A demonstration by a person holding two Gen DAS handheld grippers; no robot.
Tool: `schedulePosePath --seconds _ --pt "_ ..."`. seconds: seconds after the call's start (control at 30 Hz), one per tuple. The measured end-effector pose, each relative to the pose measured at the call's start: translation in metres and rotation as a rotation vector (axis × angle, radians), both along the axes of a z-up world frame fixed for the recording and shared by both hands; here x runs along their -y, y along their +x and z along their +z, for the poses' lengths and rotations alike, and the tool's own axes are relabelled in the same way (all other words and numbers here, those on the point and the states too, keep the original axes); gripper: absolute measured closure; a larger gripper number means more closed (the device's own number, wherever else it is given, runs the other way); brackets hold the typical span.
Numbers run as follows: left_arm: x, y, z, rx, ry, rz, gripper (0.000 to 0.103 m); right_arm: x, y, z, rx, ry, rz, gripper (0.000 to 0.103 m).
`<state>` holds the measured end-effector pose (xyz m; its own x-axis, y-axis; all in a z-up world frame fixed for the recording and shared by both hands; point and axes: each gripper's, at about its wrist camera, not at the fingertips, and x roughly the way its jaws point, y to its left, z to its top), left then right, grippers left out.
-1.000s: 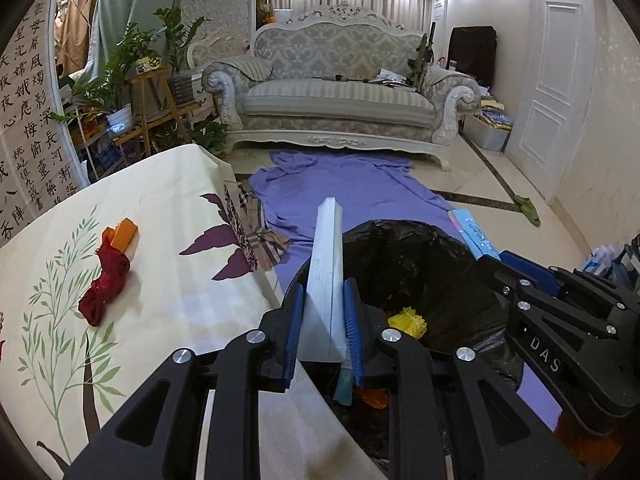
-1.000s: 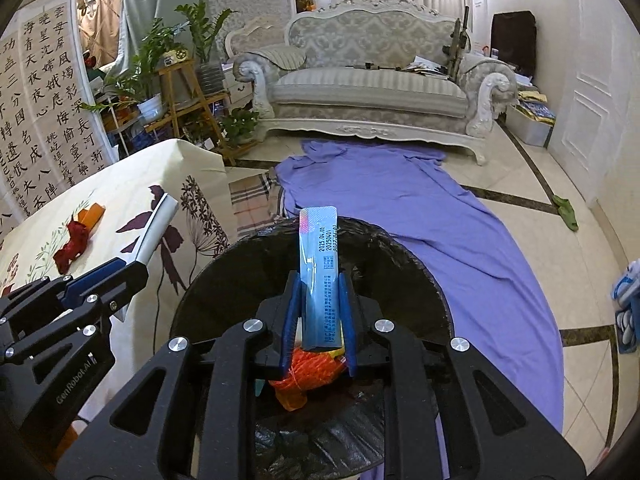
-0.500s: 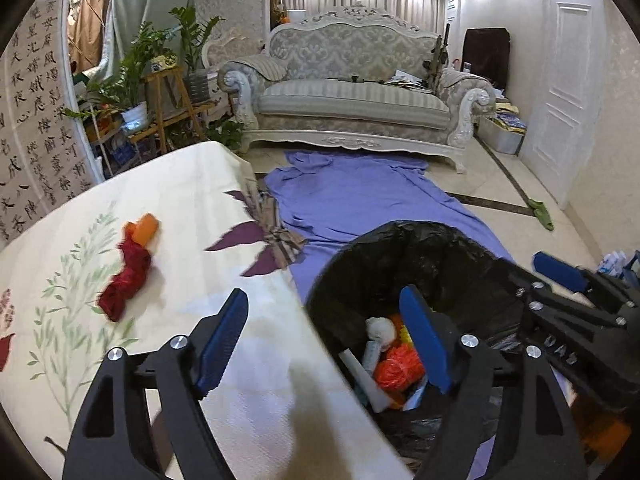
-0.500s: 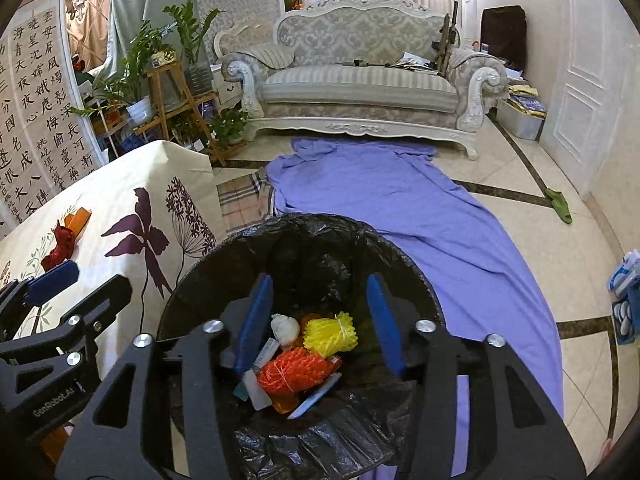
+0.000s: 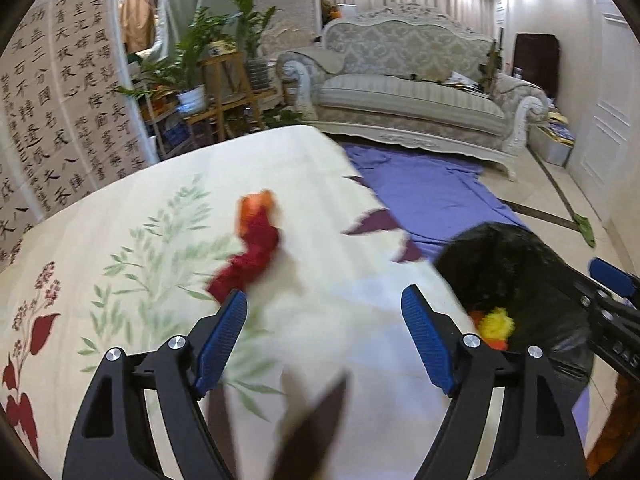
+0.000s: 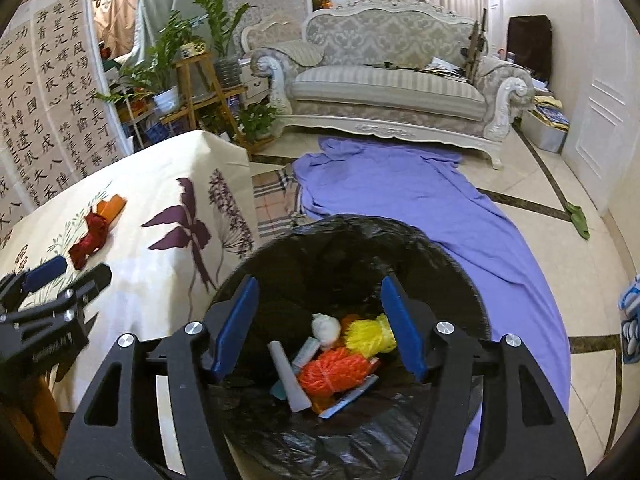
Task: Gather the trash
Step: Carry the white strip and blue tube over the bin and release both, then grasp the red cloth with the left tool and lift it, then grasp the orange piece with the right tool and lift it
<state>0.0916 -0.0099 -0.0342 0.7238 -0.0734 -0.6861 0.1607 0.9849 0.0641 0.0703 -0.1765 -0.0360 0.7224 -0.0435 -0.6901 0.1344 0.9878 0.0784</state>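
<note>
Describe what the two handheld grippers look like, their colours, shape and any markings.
Both match. The left gripper and the right gripper have matte black angular frames with cut-out openings, silver round bolt heads at the joints, and two fingers faced with blue ribbed pads. Small white lettering runs along the body's side, too blurred to read fully. No cables, hands or sleeves show in either view.

Black-lined bin (image 6: 460, 280) on the floor just beside the surface, open-topped. Inside, heaped together: orange mesh ball (image 6: 334, 372), yellow mesh ball (image 6: 370, 336), white wad (image 6: 326, 328), grey tube (image 6: 290, 380) lying tilted, blue-edged flat packet (image 6: 352, 396). Out on the surface, well apart from the bin: crumpled red scrap (image 5: 252, 256), touching an orange piece (image 5: 256, 206) at its far end.
</note>
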Motion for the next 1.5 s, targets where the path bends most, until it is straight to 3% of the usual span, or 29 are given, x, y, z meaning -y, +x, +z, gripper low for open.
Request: schedulePosePath --seconds 0.17,0.23,0.4,0.43,0.5,0.8,1.03,1.27,1.5 --pt "-0.024 0.021 0.0 0.008 0.016 0.035 0.026 -0.016 0.009 0.004 0.003 -0.001 0.038 0.041" --pt "-0.031 0.033 -0.005 -0.022 0.011 0.032 0.037 -0.023 0.013 0.006 0.003 0.001 0.052 0.041" --pt "-0.039 0.042 -0.012 -0.089 -0.026 -0.012 0.052 -0.039 0.023 0.011 0.006 0.002 0.082 0.041" --pt "-0.039 0.043 -0.013 -0.097 -0.029 -0.019 0.064 -0.043 0.024 0.012 0.006 0.0 0.089 0.041" --pt "-0.039 0.045 -0.015 -0.12 -0.04 -0.032 0.077 -0.05 0.027 0.013 0.006 -0.003 0.102 0.041" --pt "-0.063 0.027 -0.006 -0.081 -0.078 0.001 0.079 -0.096 0.041 0.017 0.002 0.006 0.203 0.041" --pt "-0.129 0.013 0.004 -0.033 -0.054 0.141 0.079 -0.151 0.068 0.008 -0.045 0.029 0.313 0.041" --pt "-0.208 0.021 -0.007 -0.073 -0.052 0.328 0.079 -0.192 0.104 -0.002 -0.093 0.023 0.34 0.041" --pt "-0.237 0.025 -0.013 -0.113 -0.08 0.387 0.079 -0.212 0.136 -0.008 -0.132 0.013 0.302 0.041"
